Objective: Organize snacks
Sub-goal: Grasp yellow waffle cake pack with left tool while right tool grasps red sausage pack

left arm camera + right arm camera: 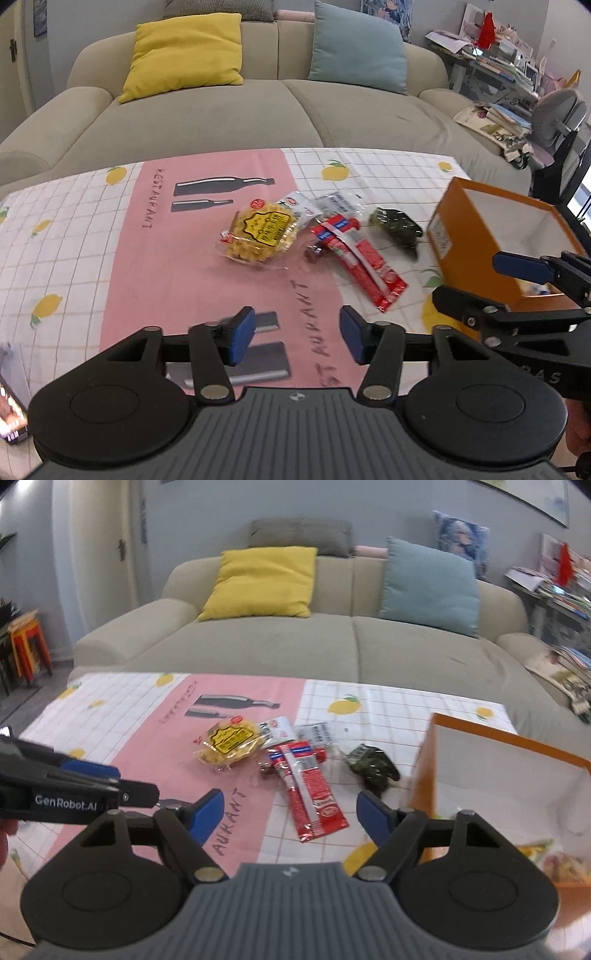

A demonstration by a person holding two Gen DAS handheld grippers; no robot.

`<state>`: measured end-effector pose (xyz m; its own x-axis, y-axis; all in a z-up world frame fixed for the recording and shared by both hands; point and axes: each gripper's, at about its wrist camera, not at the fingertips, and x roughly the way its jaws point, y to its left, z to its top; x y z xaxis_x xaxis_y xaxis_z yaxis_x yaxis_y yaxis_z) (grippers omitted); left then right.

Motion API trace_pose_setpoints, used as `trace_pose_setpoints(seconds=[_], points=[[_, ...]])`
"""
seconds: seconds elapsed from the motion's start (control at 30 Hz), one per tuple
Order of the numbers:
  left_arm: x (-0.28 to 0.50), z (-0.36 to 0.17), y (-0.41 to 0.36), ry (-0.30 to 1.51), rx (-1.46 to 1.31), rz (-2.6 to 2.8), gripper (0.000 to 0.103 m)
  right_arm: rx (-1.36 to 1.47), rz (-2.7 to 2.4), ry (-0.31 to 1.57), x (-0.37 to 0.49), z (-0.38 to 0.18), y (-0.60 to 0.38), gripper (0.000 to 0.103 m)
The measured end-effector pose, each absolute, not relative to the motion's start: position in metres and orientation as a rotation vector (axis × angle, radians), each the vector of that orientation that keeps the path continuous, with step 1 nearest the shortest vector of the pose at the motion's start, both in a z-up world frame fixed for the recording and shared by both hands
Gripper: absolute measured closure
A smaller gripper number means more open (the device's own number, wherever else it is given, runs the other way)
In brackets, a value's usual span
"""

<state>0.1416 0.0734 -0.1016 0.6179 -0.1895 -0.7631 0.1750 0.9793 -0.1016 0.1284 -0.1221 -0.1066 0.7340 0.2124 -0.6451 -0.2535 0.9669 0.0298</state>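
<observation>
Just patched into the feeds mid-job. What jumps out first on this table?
A loose heap of snacks lies mid-table on the pink cloth: a yellow packet, long red sachets and a dark green packet to their right. Right of those stands an open orange box with a few snacks already inside. Both the left gripper and the right gripper hang over the cloth with empty, open jaws.

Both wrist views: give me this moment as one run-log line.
left gripper: open, empty | right gripper: open, empty | yellow snack pack, red packets, dark green packet: on table | orange box: open
</observation>
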Motion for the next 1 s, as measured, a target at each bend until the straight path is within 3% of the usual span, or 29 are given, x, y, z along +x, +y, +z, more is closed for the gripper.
trace_pose_setpoints(seconds=[0.13,0.43,0.53,0.8,1.0], points=[[0.165,-0.112,0.078,0.873,0.005,-0.217,0.024,-0.098,0.276,0.732,0.156,-0.126,-0.112,0.026],[0.222,-0.144,0.088,0.788,-0.064,-0.212,0.022,-0.155,0.264,0.833,0.226,-0.179,-0.102,0.019],[0.238,-0.158,0.089,0.746,-0.078,-0.26,0.013,-0.157,0.258,0.846,0.236,-0.189,-0.101,0.019],[0.269,-0.185,0.081,0.735,0.109,-0.306,0.013,-0.126,0.242,0.891,0.267,-0.214,-0.102,0.019],[0.285,-0.198,0.094,0.783,0.076,-0.338,0.009,-0.14,0.265,0.899,0.275,-0.224,-0.096,0.017]])
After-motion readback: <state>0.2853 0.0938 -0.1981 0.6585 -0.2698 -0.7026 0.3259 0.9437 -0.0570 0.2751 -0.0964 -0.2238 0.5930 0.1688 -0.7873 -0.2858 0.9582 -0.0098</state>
